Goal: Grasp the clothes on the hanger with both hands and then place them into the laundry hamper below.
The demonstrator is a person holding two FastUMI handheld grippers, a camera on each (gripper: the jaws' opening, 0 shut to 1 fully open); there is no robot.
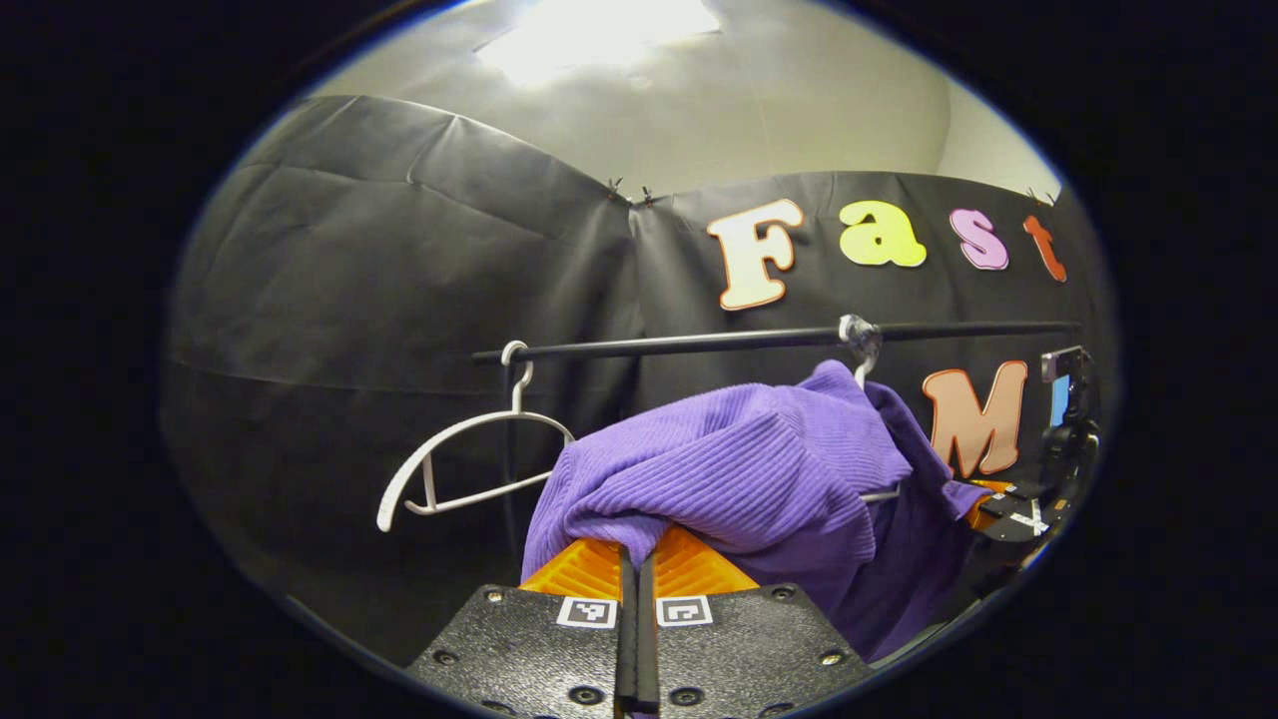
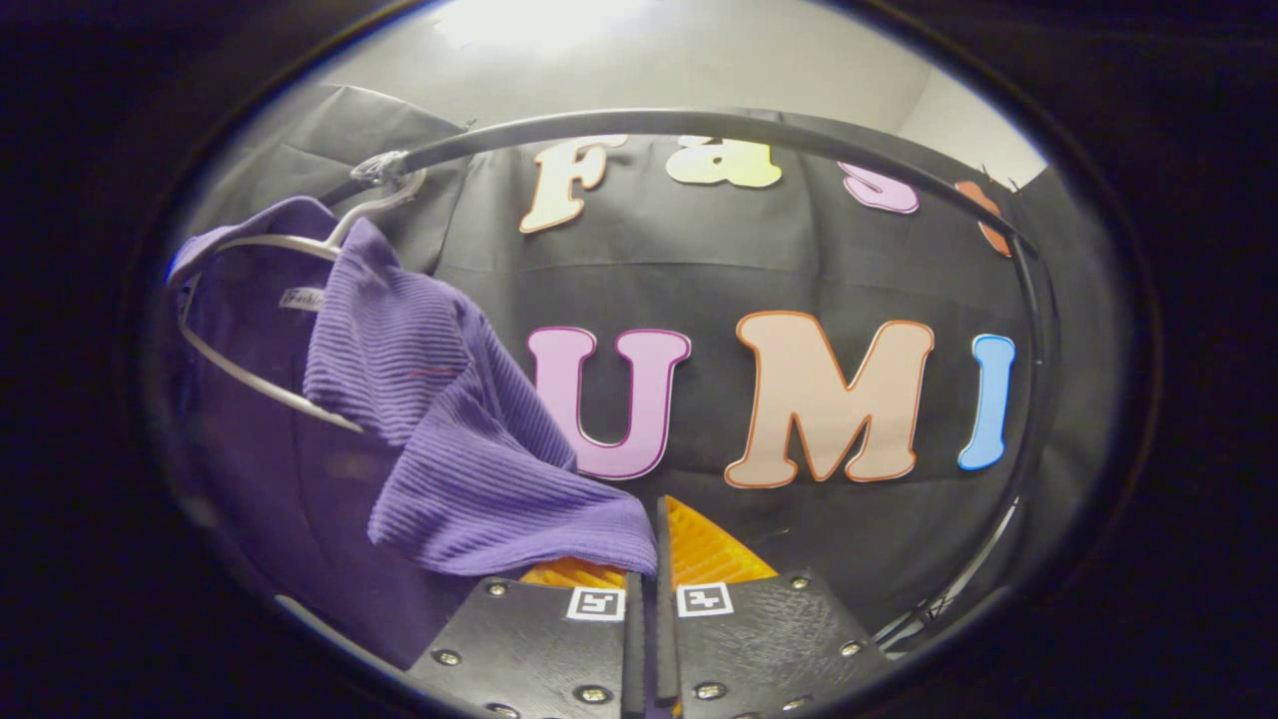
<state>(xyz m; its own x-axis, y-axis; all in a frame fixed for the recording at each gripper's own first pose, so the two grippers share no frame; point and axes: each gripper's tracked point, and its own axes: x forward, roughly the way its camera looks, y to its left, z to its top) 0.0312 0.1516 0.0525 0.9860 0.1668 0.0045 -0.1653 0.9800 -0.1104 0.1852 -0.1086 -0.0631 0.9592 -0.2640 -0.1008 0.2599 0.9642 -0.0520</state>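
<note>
Closest to the lens in the left gripper view, the left gripper [image 1: 636,554] has its two fingers pressed together with a fold of the purple sweater [image 1: 739,469] pinched between them; the cloth drapes over the tips and hides them. Behind, the sweater hangs bunched on a white hanger [image 1: 877,494], mostly covered by the knit, hooked on a black rail [image 1: 699,343]. An empty white hanger [image 1: 454,469] hangs on the rail to the sweater's left. Beyond the sweater's far edge, the other gripper is partly cut off and hard to make out.

In the right gripper view, the right gripper [image 2: 647,564] is likewise closed, pinching the sweater's [image 2: 439,439] lower hem. A small neck label [image 2: 303,298] shows inside the collar, its writing too blurred to read.
</note>
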